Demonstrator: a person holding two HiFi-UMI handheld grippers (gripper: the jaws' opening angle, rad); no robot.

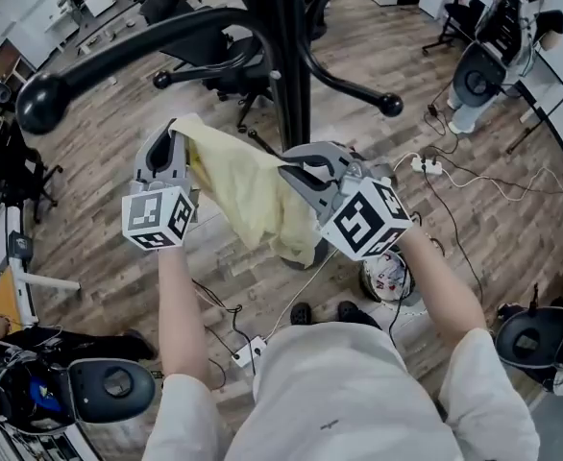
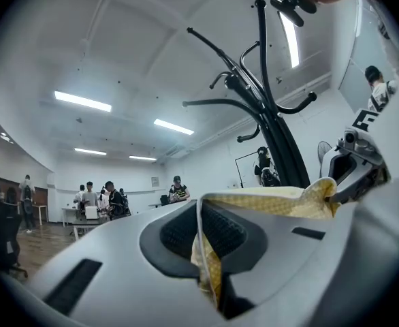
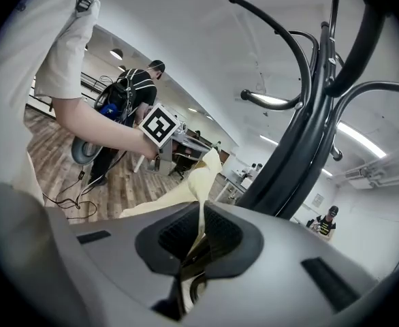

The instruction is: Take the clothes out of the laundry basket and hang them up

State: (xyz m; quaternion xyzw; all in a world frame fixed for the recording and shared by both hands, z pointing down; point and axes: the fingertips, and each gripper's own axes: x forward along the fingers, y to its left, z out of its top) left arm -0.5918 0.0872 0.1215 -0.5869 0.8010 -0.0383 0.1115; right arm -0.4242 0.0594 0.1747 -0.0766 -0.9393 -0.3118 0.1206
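Note:
A pale yellow cloth (image 1: pixel 248 192) hangs stretched between my two grippers, just in front of the black coat stand (image 1: pixel 286 56). My left gripper (image 1: pixel 179 145) is shut on its upper left corner; the yellow fabric (image 2: pixel 210 264) is pinched between the jaws in the left gripper view. My right gripper (image 1: pixel 293 173) is shut on the cloth's right edge, and the cloth (image 3: pixel 196 189) runs from its jaws toward the left gripper (image 3: pixel 160 126). The stand's curved arms (image 3: pixel 301 101) rise close on the right. No laundry basket is in view.
A thick black arm of the stand with a ball end (image 1: pixel 41 102) reaches over the left gripper. Office chairs (image 1: pixel 219 65), a power strip (image 1: pixel 248 351) and cables lie on the wooden floor. People (image 2: pixel 94 197) stand at desks far off; another person (image 1: pixel 507 27) is at the upper right.

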